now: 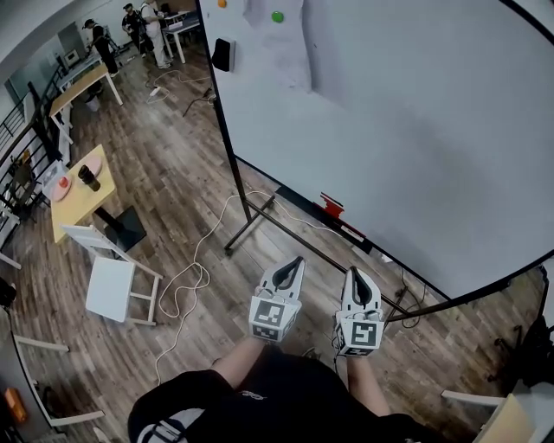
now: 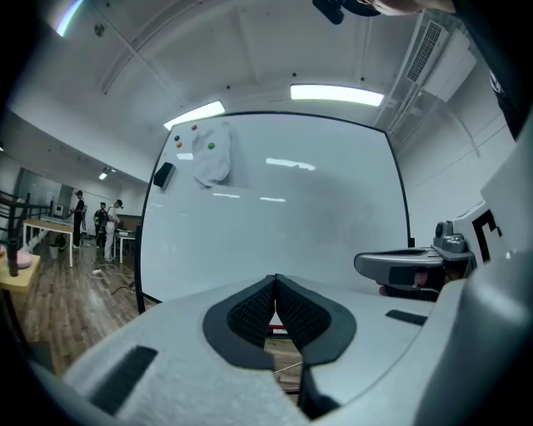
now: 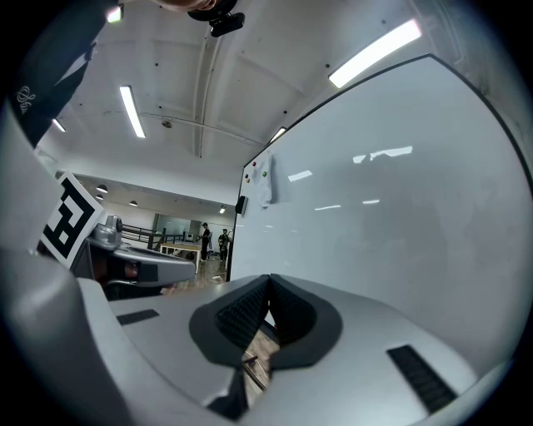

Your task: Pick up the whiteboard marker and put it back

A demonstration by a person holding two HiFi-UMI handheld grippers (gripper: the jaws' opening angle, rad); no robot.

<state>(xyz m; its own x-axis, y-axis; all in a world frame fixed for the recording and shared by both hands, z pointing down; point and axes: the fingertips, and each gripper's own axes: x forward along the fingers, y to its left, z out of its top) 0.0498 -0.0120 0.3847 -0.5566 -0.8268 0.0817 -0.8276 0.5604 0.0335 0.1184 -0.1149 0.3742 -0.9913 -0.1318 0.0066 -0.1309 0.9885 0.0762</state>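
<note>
A large whiteboard [image 1: 415, 130] on a stand fills the upper right of the head view. On its bottom ledge [image 1: 303, 206] sits a small red object [image 1: 331, 206], with a thin dark-and-red piece [image 1: 352, 231] beside it; I cannot tell which is the marker. My left gripper [image 1: 295, 260] and right gripper [image 1: 353, 272] hover side by side below the ledge, pointing at the board. Both are shut with nothing between the jaws. In the left gripper view the pads [image 2: 250, 312] meet, and a red sliver [image 2: 277, 327] shows behind them. The right gripper view also shows pads [image 3: 241, 314] closed together.
A black eraser [image 1: 222, 54], a green magnet [image 1: 277, 16] and a pale sheet [image 1: 279, 43] hang on the board. The stand's foot [image 1: 249, 223] and a white cable [image 1: 196, 268] lie on the wooden floor. A white chair [image 1: 112, 284] and yellow table [image 1: 80, 189] stand left; people [image 1: 106, 43] far back.
</note>
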